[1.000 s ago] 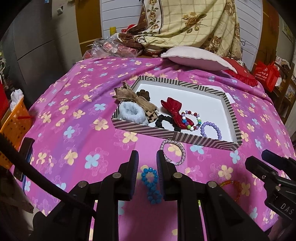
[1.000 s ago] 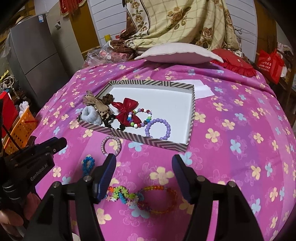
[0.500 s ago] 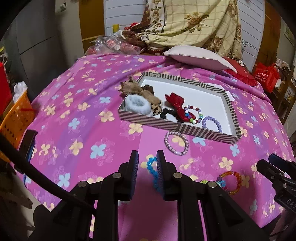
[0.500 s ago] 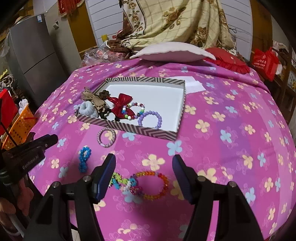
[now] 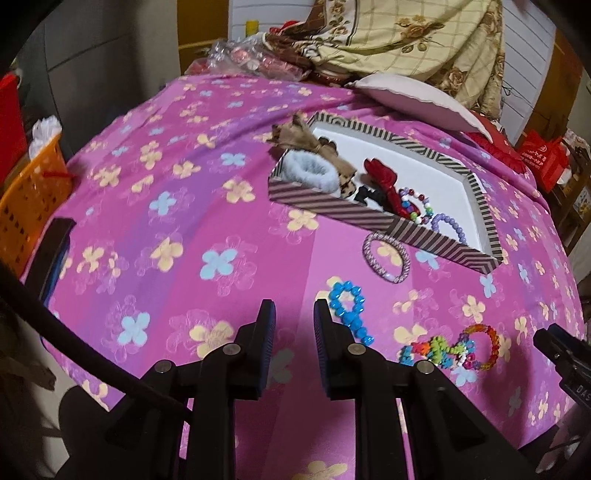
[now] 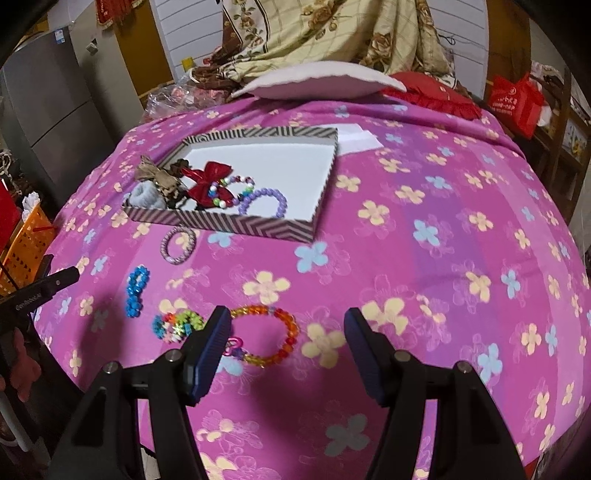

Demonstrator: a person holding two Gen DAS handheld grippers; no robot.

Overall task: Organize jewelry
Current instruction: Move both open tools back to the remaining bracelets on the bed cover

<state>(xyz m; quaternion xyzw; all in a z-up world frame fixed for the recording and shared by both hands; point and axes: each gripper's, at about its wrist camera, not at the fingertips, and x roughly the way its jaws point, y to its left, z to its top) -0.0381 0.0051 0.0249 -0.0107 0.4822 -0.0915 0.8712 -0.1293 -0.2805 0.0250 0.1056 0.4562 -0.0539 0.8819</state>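
A striped tray on the pink flowered cloth holds a red bow, hair ties, a multicolour bead bracelet and a purple bead bracelet. On the cloth in front of it lie a pink ring bracelet, a blue bead bracelet, a bright multicolour piece and an orange-red bead bracelet. My left gripper is slightly open and empty, just left of the blue bracelet. My right gripper is wide open above the orange-red bracelet.
A white pillow and a floral blanket lie behind the tray. An orange basket stands off the left edge. A red bag sits at the far right. White paper lies beside the tray.
Both grippers pulled back and away from the tray. The left gripper shifted left, so the blue bracelet now lies to its right. The right gripper now frames the orange-red bracelet.
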